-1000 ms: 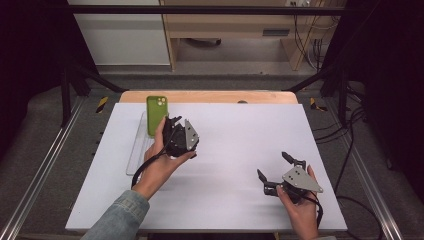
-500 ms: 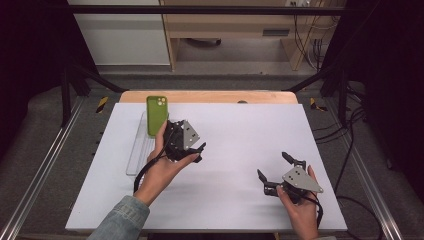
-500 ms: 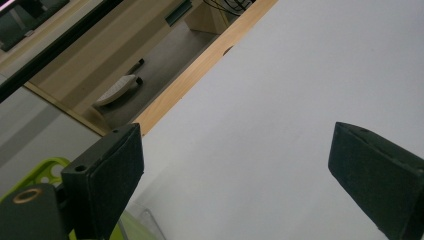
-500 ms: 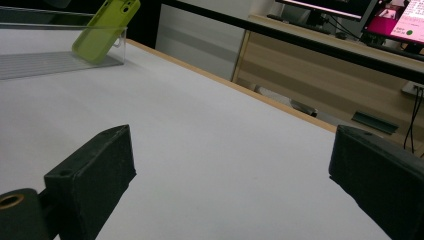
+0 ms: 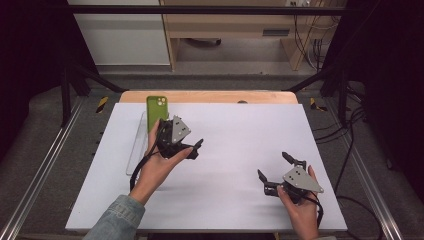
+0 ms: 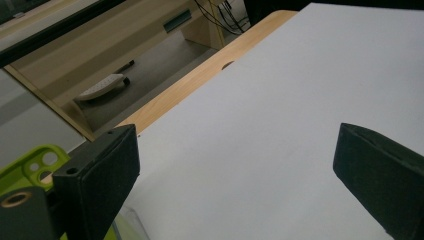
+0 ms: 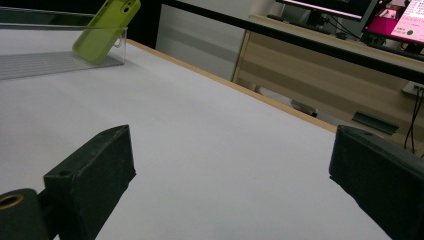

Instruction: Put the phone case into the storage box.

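A white-topped table (image 5: 240,150) with a pale wooden far edge stands in a dim workshop, black frame bars and cables around it and a wooden bench behind. Near its far left corner a lime-green phone case (image 5: 156,111) leans tilted against the end wall of a clear plastic tray (image 5: 135,150), camera cutout uppermost; the right gripper view shows the same case (image 7: 102,30) propped in the tray's corner. The left gripper (image 5: 187,147) hovers just beside the case, its fingers spread wide with nothing between them, and in its own view the case (image 6: 30,167) sits at the left margin, off the line of the jaws. The right gripper (image 5: 272,172) waits well apart near the front right, fingers also spread and empty. The risk, as I judge it, is a glancing approach: one finger could nudge the leaning case and tip it flat into the tray or slide the light tray along the table. Closing on the thin edge off-centre could also let it twist out.
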Tool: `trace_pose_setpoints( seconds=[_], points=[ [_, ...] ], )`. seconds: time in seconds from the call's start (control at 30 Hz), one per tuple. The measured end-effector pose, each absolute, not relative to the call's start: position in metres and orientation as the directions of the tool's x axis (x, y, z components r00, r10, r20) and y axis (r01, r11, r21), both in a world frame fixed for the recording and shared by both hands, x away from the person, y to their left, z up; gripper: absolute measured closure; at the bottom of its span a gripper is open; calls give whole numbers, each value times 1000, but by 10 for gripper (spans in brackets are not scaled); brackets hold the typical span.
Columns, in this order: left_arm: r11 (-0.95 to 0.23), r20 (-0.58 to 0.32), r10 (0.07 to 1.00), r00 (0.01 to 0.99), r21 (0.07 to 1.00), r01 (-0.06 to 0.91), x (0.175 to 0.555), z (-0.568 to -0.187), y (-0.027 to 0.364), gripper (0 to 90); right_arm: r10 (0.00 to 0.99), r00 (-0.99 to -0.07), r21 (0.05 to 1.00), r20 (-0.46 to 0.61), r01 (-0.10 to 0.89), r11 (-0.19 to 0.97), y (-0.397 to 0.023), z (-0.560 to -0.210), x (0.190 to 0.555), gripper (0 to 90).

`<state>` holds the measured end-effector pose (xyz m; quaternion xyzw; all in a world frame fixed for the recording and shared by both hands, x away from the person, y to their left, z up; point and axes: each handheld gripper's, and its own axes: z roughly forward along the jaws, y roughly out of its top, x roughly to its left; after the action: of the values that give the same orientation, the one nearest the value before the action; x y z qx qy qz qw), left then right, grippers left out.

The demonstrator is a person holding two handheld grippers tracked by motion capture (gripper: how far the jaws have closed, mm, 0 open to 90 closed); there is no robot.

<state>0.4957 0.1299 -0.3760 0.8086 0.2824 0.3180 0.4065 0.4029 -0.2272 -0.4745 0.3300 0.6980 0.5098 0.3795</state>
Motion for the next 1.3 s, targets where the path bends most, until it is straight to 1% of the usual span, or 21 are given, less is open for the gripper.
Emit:
trace_pose_setpoints(
  seconds=[0.37,0.43,0.7,0.8,1.03,1.3],
  points=[
    [-434,230,745,626,880,194,496,-369,155,31,852,-491,962,-184,88,258,-228,-475,403,44],
    [-399,201,758,621,895,197,495,-368,162,32,853,-488,963,-183,85,256,-228,-475,403,44],
    [-381,194,769,609,904,193,495,-365,174,32,852,-490,963,-183,86,256,-228,-475,403,44],
    [-349,160,768,621,917,195,496,-365,180,36,853,-489,963,-182,88,255,-228,-475,403,44],
    [-323,153,780,606,929,182,495,-365,192,36,854,-489,963,-180,89,254,-228,-475,403,44],
    [-262,120,790,601,953,154,491,-365,205,34,853,-489,963,-180,90,255,-228,-475,403,44]
  ],
)
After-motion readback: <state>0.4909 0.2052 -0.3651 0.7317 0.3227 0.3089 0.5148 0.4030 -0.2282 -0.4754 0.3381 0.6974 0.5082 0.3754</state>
